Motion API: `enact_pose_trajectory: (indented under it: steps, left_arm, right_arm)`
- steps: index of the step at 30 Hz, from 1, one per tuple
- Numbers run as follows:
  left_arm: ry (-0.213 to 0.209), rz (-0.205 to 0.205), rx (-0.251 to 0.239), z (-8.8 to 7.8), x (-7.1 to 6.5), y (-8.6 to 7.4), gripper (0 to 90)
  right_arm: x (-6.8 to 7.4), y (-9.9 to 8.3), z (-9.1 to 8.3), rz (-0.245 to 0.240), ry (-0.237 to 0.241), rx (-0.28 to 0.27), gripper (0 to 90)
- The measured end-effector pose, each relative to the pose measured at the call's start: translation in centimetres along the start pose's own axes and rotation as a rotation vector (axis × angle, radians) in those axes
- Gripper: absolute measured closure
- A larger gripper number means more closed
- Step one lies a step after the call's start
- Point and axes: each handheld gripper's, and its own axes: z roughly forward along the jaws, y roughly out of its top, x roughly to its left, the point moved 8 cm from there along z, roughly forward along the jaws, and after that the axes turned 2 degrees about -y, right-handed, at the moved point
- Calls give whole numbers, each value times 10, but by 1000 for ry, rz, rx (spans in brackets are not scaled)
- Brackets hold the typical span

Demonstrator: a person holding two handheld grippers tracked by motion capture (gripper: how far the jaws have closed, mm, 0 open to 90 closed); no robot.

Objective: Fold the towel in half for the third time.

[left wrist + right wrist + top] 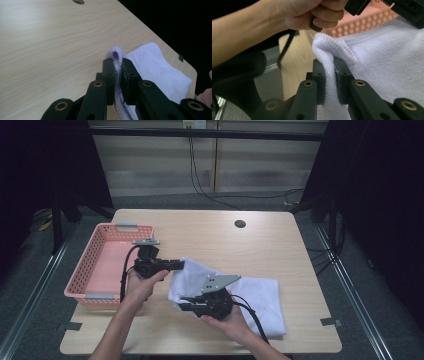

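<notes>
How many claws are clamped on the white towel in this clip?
2. The left claw pinches the hemmed edge of the white towel on the side nearer the pink basket; the right claw pinches its near edge, close to the person.

The towel (255,295) is plain white with a faint lilac tinge along its stitched hem. At its nine o'clock sits a salmon-pink lattice basket (95,255) with grey handles. The table (215,240) is pale wood grain. Both tongs are black.
</notes>
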Motion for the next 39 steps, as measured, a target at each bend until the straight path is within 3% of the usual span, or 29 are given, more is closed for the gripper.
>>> enact_pose_trajectory:
  steps: [4, 6, 8, 11, 14, 17, 21, 24, 30, 34, 39]
  left_arm:
    - [40, 12, -19, -27, 0, 16, 828]
    - [27, 13, -48, -32, -7, 27, 827]
    - [38, 52, -28, -25, -13, 31, 827]
    - [26, 58, -19, -9, -17, 31, 823]
    - [-1, 56, -33, 13, -24, 27, 822]
    - [-25, 62, -16, 40, -34, 21, 821]
    - [-64, 99, 21, 73, -54, 17, 819]
    - [-77, 104, 43, 98, -64, 15, 818]
    - [-87, 110, 115, 146, -71, 0, 812]
    - [-91, 98, 140, 168, -70, -12, 804]
    - [-130, 90, 174, 186, -80, -20, 799]
  right_arm:
    - [13, 29, 10, -20, 33, -51, 815]
    - [19, 44, 12, -36, 37, -78, 815]
    - [21, 54, 9, -46, 32, -98, 814]
    - [17, 53, 1, -29, 19, -109, 814]
    - [7, 38, -17, 13, -12, -120, 814]
    - [-1, 17, -37, 27, -61, -111, 814]
    - [-11, -16, -66, 44, -113, -81, 813]
    - [-21, -37, -83, 101, -148, -71, 813]
    - [-36, -76, -108, 145, -206, -33, 798]
    - [-45, -108, -119, 178, -247, 32, 803]
    - [-41, -124, -131, 206, -253, 70, 821]
